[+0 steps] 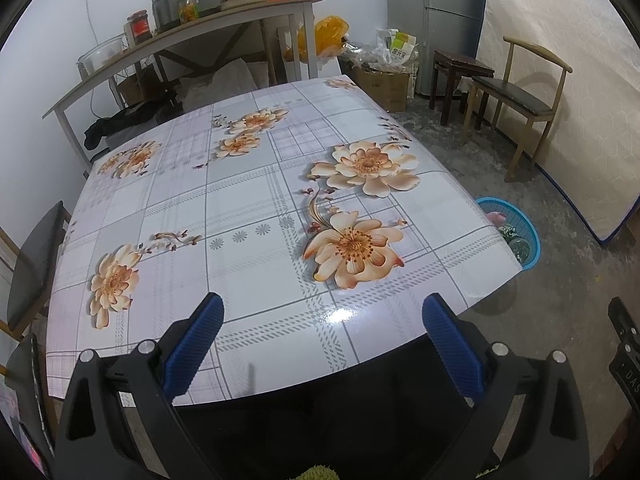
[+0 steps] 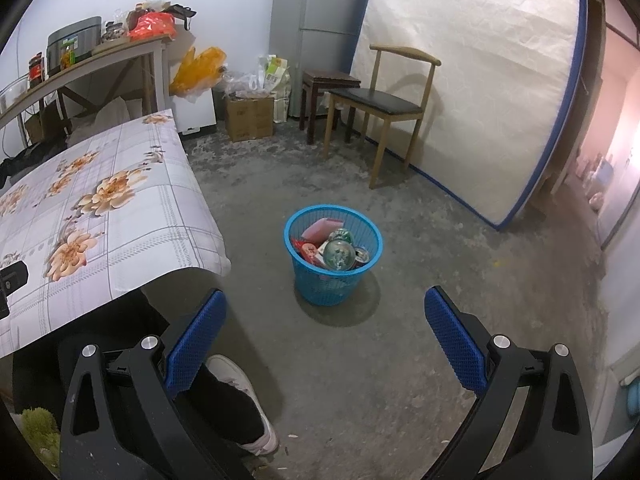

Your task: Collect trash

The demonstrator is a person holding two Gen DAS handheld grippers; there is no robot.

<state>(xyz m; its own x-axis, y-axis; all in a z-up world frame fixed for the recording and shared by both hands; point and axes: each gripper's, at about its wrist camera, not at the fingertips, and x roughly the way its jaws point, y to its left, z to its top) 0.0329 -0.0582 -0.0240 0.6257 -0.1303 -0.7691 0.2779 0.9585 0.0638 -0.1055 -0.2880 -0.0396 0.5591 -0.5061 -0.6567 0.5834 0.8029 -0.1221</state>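
A blue mesh trash basket (image 2: 333,280) stands on the concrete floor to the right of the table. It holds a pink packet (image 2: 320,229), a crushed clear bottle (image 2: 339,255) and cans. It also shows in the left wrist view (image 1: 532,236), half hidden behind the table corner. My right gripper (image 2: 325,332) is open and empty, above the floor in front of the basket. My left gripper (image 1: 322,340) is open and empty over the near edge of the flowered tablecloth (image 1: 248,208). No loose trash shows on the table.
A wooden chair (image 2: 384,108) and a dark stool (image 2: 324,92) stand by a leaning mattress (image 2: 472,80). A shelf table (image 1: 180,36) with jars and a cooker is at the back. Boxes and bags (image 2: 248,116) sit by the fridge. The person's shoe (image 2: 240,388) is below the right gripper.
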